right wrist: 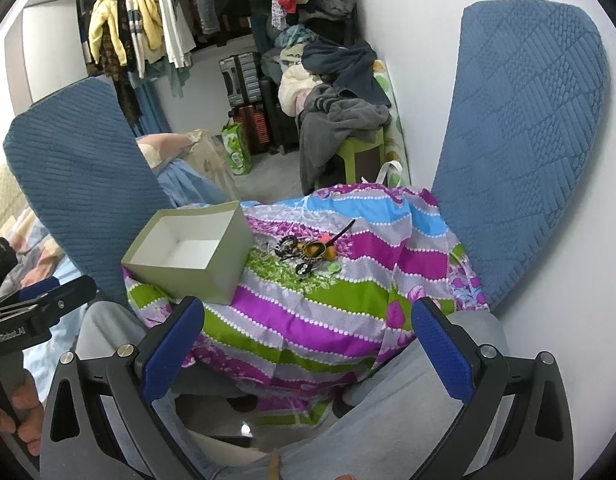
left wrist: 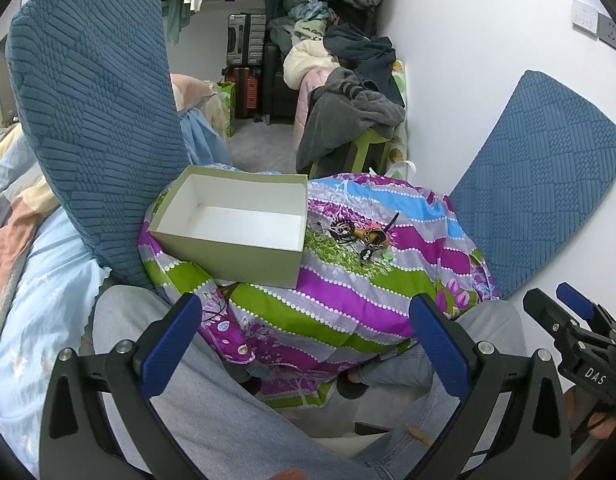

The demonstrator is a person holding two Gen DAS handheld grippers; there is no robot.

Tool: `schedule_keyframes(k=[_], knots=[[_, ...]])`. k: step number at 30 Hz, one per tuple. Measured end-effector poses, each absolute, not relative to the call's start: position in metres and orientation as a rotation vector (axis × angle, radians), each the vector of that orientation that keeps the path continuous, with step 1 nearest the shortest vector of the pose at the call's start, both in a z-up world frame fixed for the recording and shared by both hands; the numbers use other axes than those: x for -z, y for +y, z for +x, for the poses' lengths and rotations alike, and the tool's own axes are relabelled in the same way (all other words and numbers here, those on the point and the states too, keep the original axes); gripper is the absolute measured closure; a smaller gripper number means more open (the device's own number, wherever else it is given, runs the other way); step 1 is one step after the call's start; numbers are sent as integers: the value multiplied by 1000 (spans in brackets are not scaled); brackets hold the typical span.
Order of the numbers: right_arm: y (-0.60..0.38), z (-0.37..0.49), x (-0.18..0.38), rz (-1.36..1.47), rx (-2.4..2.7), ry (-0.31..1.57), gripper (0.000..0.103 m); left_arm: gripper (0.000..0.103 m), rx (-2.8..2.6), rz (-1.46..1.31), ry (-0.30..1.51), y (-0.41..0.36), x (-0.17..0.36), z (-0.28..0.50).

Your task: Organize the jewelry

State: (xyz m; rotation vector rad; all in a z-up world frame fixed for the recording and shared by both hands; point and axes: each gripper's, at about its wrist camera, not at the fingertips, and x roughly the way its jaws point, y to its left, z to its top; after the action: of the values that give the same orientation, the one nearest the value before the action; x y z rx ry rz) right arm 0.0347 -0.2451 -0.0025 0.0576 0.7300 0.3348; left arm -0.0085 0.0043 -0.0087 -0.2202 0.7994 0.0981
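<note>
Both my hand-held grippers hang low over my lap, well short of the work. Left hand-held gripper (left wrist: 305, 344): blue-padded fingers spread wide, nothing between them. Right hand-held gripper (right wrist: 308, 346): same, fingers wide apart and empty.

View differences: the left wrist view catches the right hand-held gripper's black body at its lower right edge, with "DAS" lettering. The right wrist view shows the left one at its left edge with a hand wrapped round the handle, plus a rack of hanging clothes (right wrist: 147, 28) that the left view crops to the hems. The left wrist view looks straighter down into the box.

The open rectangular pale-green cardboard box with white inside (left wrist: 231, 220) sits on the left part of a surface draped in a striped purple, green and blue floral cloth (left wrist: 348, 280). Box interior is bare.

Small tangled pile of jewelry (left wrist: 362, 236) lies on the cloth just beside the box's right side, apart from it. In it I make out a dark beaded piece, an orange-and-black patterned bangle, a thin black stick-like item poking up to the right, and a small pale green piece at the front. Individual pieces are too small to name for sure.

Two blue quilted chair-back covers (right wrist: 520, 140) flank the surface, against the white wall.
</note>
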Motion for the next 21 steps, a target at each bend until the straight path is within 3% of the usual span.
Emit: schedule_keyframes(k=[21], knots=[[-236,38,7,77,-364,757,0,0,-108,-221,798,6,13,-7]])
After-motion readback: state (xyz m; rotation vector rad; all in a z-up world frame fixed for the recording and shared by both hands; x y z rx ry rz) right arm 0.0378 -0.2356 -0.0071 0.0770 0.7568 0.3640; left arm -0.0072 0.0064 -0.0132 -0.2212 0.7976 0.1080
